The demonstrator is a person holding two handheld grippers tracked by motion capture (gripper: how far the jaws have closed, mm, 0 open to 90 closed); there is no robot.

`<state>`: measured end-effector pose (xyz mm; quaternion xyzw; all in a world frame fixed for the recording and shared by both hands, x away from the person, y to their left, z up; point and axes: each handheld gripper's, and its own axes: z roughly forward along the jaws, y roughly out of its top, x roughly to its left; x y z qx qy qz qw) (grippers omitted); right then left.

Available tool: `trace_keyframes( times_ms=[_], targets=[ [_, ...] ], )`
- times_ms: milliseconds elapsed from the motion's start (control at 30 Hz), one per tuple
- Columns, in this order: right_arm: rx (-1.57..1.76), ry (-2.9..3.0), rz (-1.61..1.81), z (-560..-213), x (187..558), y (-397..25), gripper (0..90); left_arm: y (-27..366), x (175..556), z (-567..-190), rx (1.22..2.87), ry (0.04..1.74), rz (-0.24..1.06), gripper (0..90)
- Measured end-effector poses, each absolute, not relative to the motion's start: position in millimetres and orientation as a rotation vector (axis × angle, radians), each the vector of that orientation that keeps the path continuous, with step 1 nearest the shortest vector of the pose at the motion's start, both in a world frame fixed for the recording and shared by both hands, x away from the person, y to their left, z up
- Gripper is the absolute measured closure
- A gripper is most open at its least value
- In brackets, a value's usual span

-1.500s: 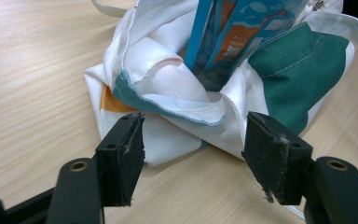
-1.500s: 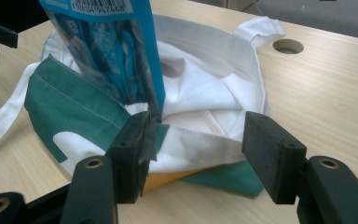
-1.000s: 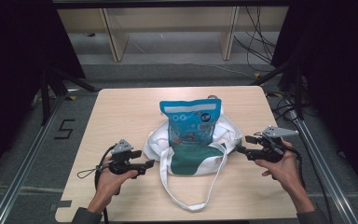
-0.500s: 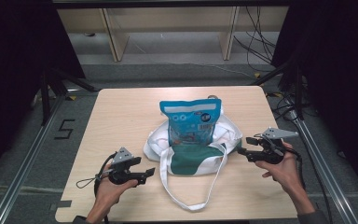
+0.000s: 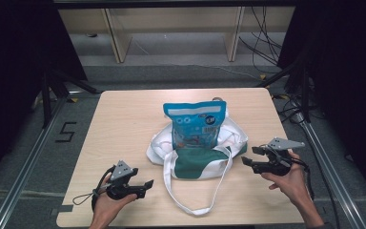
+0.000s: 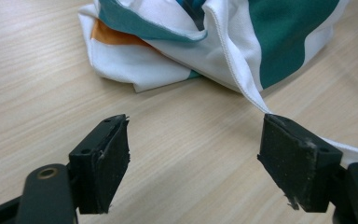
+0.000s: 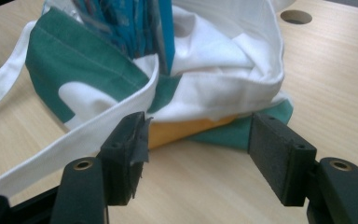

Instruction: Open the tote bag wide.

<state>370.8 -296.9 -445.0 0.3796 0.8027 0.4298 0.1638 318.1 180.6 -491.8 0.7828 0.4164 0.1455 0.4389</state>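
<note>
Tote bag (image 5: 198, 155): white and green cloth, slumped near the middle of the table (image 5: 124, 119), a little toward the near edge; an orange patch shows at its underside in both gripper views.
Left gripper (image 5: 145, 186): held in the person's left hand (image 5: 106, 206) near the near-left corner of the table, jaws pointing right toward the bag and standing wide apart with nothing between them; in the left gripper view (image 6: 193, 161) bare wood lies between the pads.
Strap (image 5: 195, 202): white loop running from the bag's front toward the near edge, lying flat on the wood; in the left gripper view it passes just behind the right-hand pad, and whether it touches I cannot tell.
Snack pouch (image 5: 195, 125): blue, upright, standing in the bag's mouth, its top above the cloth.
Right gripper (image 5: 249, 156): held in the right hand (image 5: 290, 179) near the right edge, jaws pointing left at the bag's right side, spread apart and gripping nothing; in the right gripper view (image 7: 198, 154) the bag's folded hem sits just beyond the pads.
Hole (image 7: 296, 17): round, in the tabletop behind the bag, seen in the right gripper view.
</note>
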Motion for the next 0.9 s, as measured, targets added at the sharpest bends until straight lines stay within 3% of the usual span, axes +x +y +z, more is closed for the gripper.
trace_keyframes(
  times_ms=[900],
  targets=[
    [1.062, 2.37, 1.136, -474, 316, -294, 35.8, 168, 302, -497, 1.983, 0.992, 0.368, 21.0]
  ],
)
